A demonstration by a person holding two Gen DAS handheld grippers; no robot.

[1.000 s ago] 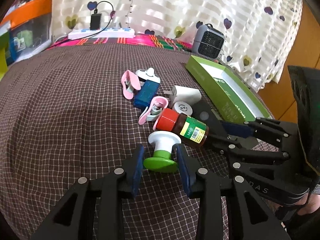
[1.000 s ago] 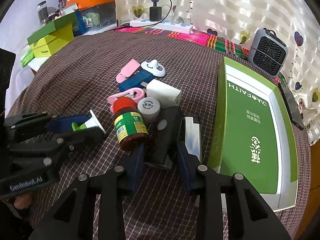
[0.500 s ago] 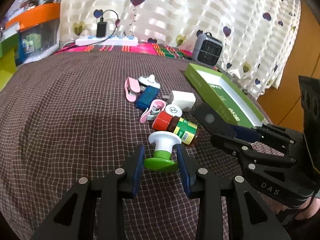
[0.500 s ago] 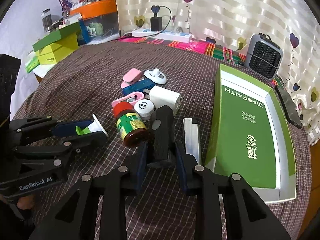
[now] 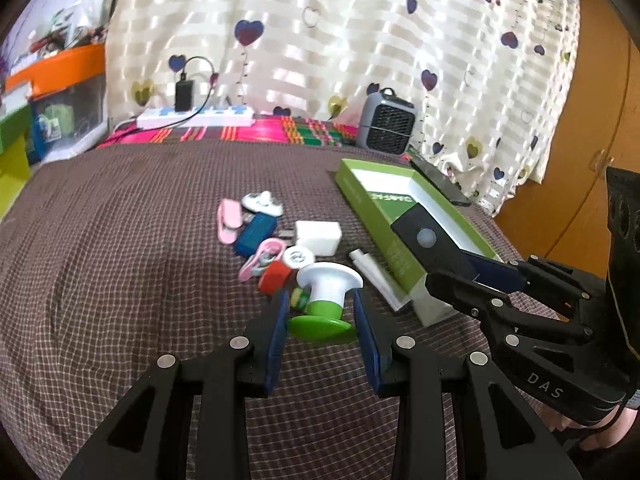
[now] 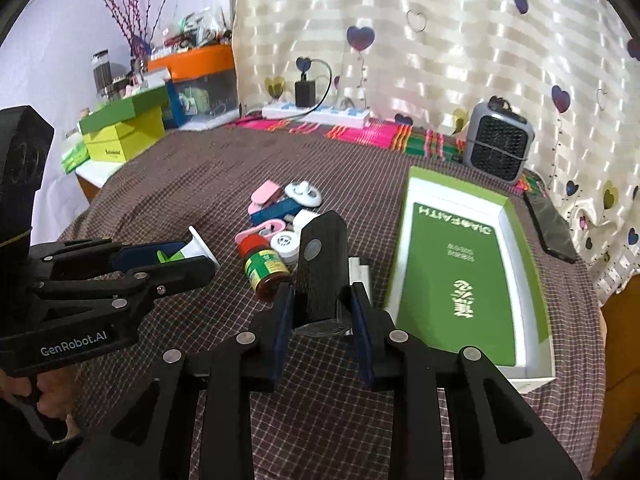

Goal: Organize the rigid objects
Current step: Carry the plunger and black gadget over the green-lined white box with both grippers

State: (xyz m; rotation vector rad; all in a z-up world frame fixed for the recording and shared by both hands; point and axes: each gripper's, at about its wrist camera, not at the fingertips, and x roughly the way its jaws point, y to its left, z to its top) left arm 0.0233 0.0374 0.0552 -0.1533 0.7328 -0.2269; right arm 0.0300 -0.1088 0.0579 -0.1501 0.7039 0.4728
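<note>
My left gripper (image 5: pixel 322 316) is shut on a green and white spool-shaped object (image 5: pixel 326 300) and holds it above the checked cloth; it also shows in the right wrist view (image 6: pixel 192 250). My right gripper (image 6: pixel 322 312) is shut on a black rectangular device (image 6: pixel 320 268) with a round grey button, lifted near the open green box (image 6: pixel 460 280). The device also shows in the left wrist view (image 5: pixel 432 244), over the box's near end (image 5: pixel 384 208). A red-capped brown bottle (image 6: pixel 266 268) lies in the pile on the cloth.
The pile holds pink clips (image 5: pixel 230 220), a blue stick (image 5: pixel 256 234), a white charger (image 5: pixel 318 236), a round white cap (image 6: pixel 285 245) and a white strip (image 5: pixel 374 274). A grey fan heater (image 6: pixel 498 148), black phone (image 6: pixel 550 226) and power strip (image 6: pixel 316 112) stand behind.
Both grippers have lifted with their objects. The black device has risen off the cloth and moved toward the green box. The spool has come up off the cloth.
</note>
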